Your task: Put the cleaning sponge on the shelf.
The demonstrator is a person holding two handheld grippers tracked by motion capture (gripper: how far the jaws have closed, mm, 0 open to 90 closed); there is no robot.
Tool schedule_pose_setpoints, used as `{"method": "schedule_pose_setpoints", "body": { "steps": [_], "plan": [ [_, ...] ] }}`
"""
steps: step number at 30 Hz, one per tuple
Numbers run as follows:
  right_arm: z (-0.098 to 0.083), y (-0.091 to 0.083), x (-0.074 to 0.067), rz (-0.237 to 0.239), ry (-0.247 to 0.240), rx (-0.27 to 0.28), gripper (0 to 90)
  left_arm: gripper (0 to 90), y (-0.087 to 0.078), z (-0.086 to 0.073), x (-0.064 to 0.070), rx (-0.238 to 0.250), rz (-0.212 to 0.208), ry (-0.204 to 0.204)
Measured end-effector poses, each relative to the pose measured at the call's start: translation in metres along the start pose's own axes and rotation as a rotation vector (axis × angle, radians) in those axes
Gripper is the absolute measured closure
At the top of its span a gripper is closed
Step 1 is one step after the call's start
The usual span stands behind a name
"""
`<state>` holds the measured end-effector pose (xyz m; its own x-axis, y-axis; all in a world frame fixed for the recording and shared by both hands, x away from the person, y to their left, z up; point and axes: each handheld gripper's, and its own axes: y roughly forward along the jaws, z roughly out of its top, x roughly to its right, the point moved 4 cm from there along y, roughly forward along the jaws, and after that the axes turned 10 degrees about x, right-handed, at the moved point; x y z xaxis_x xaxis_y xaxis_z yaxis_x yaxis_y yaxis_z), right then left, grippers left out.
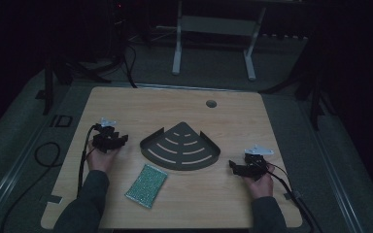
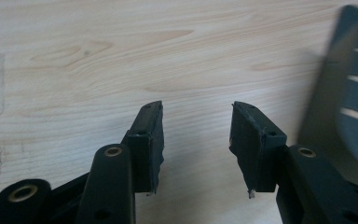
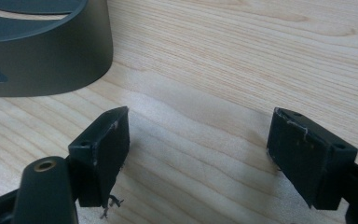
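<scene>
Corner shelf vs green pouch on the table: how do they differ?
The corner shelf is dark, rigid and fan-shaped, with a raised rim and curved slots; the green pouch is a soft, speckled, flat rectangle. The corner shelf is clearly larger than the green pouch. The corner shelf sits mid-table between the left gripper and right gripper; the green pouch lies nearer the person, slightly left. Both rest on the wooden table, ungripped.
</scene>
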<state>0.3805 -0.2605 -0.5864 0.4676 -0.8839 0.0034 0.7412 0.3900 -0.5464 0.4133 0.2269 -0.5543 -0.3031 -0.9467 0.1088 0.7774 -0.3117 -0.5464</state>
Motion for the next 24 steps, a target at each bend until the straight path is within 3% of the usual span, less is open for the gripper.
{"method": "schedule_pose_setpoints", "body": {
  "steps": [4, 12, 24],
  "plan": [
    [0.000, 0.000, 0.000, 0.000, -0.001, -0.001, 20.6, 55.9, -0.017, -0.002, 0.012, 0.016, -0.089, -0.019],
    [0.000, 0.000, 0.000, 0.000, 0.000, -0.001, 20.6, 59.3, -0.035, -0.012, 0.028, 0.004, -0.156, -0.018],
    [0.000, 0.000, 0.000, 0.000, -0.001, -0.001, 20.6, 68.9, -0.057, -0.035, 0.065, -0.092, -0.268, 0.056]
  ]
}}
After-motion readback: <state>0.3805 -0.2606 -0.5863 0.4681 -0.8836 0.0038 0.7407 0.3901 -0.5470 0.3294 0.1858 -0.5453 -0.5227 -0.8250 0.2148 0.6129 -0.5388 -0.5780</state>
